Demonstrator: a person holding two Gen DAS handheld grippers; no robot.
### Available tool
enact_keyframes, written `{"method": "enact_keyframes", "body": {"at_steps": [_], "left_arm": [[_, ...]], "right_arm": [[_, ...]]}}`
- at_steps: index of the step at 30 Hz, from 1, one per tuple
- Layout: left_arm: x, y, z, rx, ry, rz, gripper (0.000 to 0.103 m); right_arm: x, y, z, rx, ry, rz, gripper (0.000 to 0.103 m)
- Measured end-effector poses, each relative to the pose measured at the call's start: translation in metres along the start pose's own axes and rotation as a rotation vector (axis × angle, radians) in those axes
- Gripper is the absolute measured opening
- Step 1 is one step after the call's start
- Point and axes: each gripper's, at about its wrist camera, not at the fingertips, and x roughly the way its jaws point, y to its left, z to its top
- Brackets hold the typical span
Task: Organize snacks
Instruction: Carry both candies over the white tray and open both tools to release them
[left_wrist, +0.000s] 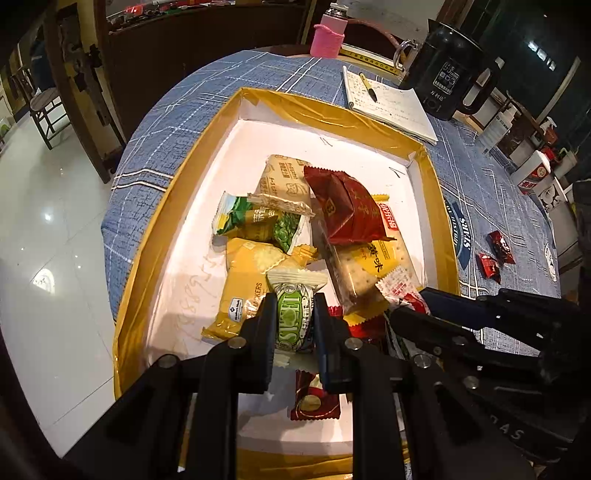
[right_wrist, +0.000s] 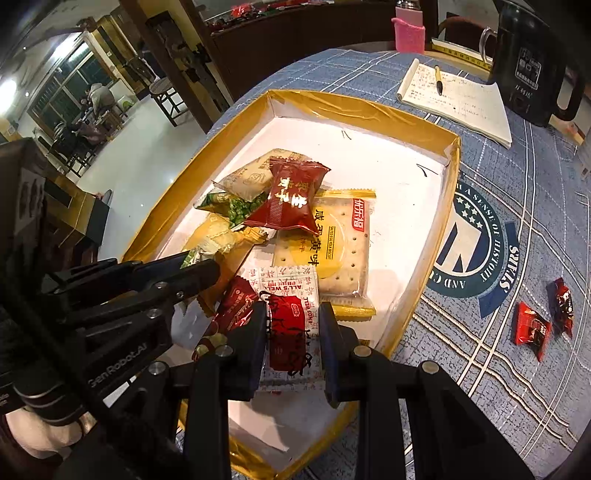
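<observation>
Right now both tongs hang over the near end of a gold-rimmed tray (left_wrist: 207, 155) on a blue plaid tablecloth (left_wrist: 207, 85). The left gripper (left_wrist: 295, 314) has its jaws drawn in against a small green-and-white snack packet (left_wrist: 294, 314), which stands upright between them, its crimped top poking out past the fingertips. The right gripper (right_wrist: 293, 332) is likewise closed onto a red-and-white sachet (right_wrist: 290, 314), pinched across its middle by both fingers.

Just ahead of the left tongs lies the heap of snacks: a yellow crackers pack (left_wrist: 247, 284) directly beyond its tips, a green pea packet (left_wrist: 258, 221) further on, and a tan biscuit wrapper (left_wrist: 284, 184) at the far side of the pile. A dark red pouch (right_wrist: 290, 201) sits on top of the heap, ahead of the right tongs, overlapping a salted egg yolk biscuit pack (right_wrist: 341, 251) that lies flat just beyond the right fingertips.

Off to the right of the right tongs, outside the tray, two small red candies (right_wrist: 545, 321) rest on the cloth. Far beyond both tongs are a notebook (right_wrist: 461, 99) with a pen (right_wrist: 438, 81) on it, a black kettle (left_wrist: 454, 70) and a pink-sleeved bottle (left_wrist: 328, 37).
</observation>
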Motion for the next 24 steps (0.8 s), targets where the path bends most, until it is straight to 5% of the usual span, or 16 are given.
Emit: {"method": "enact_keyframes", "body": {"at_steps": [24], "left_arm": [[0.010,0.004,0.021,0.029,0.004,-0.054,0.026]], "right_arm": [[0.017,0.008,0.013,-0.008,0.009,-0.060,0.031]]}}
